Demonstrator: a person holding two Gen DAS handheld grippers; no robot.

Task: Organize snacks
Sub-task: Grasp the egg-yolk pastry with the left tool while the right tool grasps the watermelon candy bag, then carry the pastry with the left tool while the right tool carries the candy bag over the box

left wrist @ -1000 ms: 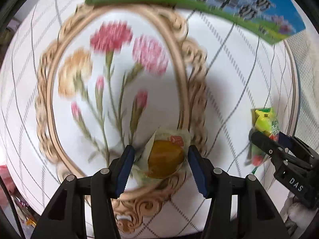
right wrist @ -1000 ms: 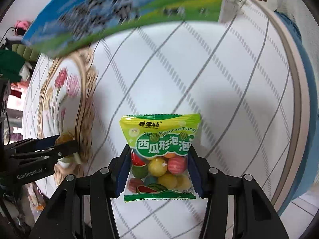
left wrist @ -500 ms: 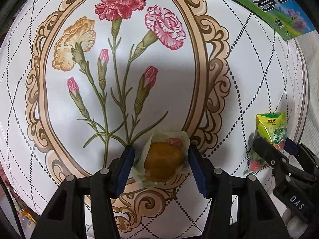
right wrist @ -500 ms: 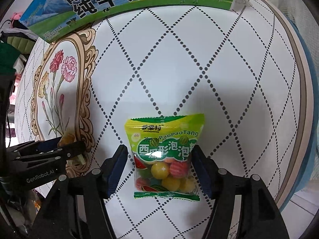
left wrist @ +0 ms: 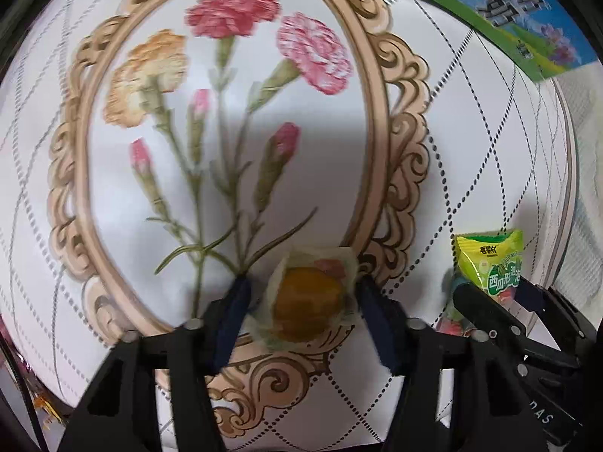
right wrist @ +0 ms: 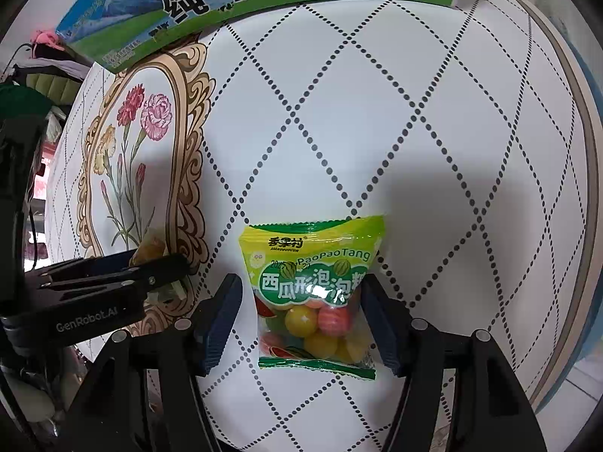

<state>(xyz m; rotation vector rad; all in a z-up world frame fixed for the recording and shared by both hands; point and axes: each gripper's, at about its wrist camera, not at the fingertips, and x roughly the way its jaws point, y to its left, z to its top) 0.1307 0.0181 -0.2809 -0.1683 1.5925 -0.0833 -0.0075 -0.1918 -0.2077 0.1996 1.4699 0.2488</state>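
On the round table [right wrist: 490, 120], our right gripper [right wrist: 301, 320] straddles the gum bag [right wrist: 314, 293]; jaws released, a gap on each side. The bag lies flat between the fingers, long axis running along them, so closing pinches its width. Green top, coloured balls below. Our left gripper [left wrist: 301, 312] brackets the wrapped pastry [left wrist: 309, 303] likewise, also unclenched.

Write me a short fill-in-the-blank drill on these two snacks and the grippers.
1. The candy bag lies between the fingers of the ____ gripper.
2. The wrapped orange snack sits on the cloth's printed ____ frame.
3. The milk carton pictures black-and-white ____.

Missing words: right; oval; cows
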